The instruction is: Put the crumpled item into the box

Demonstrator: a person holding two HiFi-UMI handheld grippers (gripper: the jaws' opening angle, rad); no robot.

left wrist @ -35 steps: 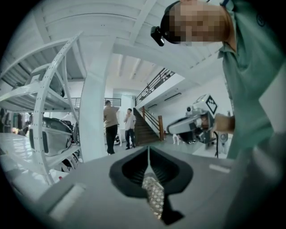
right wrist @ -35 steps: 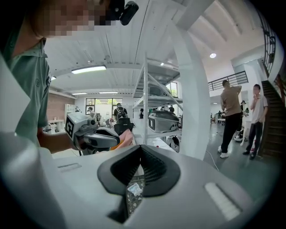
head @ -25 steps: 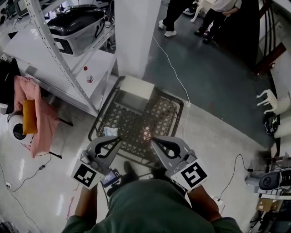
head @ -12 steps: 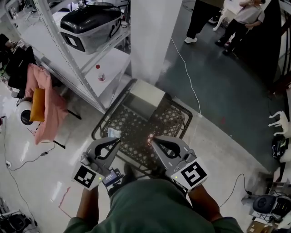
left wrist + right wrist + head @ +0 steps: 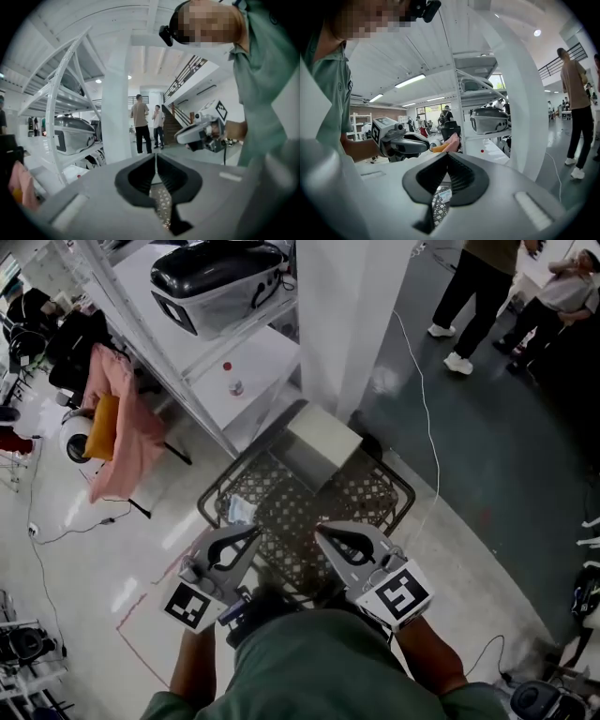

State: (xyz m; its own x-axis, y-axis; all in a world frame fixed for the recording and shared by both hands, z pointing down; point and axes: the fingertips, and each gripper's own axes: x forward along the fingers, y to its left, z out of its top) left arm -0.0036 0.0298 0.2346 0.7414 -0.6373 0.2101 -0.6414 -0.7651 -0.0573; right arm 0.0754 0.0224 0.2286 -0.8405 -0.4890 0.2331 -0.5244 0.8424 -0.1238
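- Left gripper [image 5: 246, 538]: jaws closed tip to tip in its own view [image 5: 155, 161], nothing between them. Held low over the near edge of the lattice table [image 5: 375, 486].
- Right gripper [image 5: 328, 535]: jaws likewise pressed together [image 5: 447, 161], holding nothing. It sits beside the left one, tips angled toward each other, apart.
- Crumpled item [image 5: 239, 510]: pale, whitish-blue, lying on the lattice top near its left edge. It is just beyond the left gripper's tip and not touched by either gripper.
- Box [image 5: 323, 440]: grey-beige, standing at the far end of the same table, well apart from the crumpled item. Cannot tell whether its top is open.
- Surroundings: white pillar [image 5: 352, 315] behind the box; shelf rack [image 5: 187, 381] to the left carrying a black case [image 5: 220, 277]; pink cloth [image 5: 131, 432] hanging beyond the rack.
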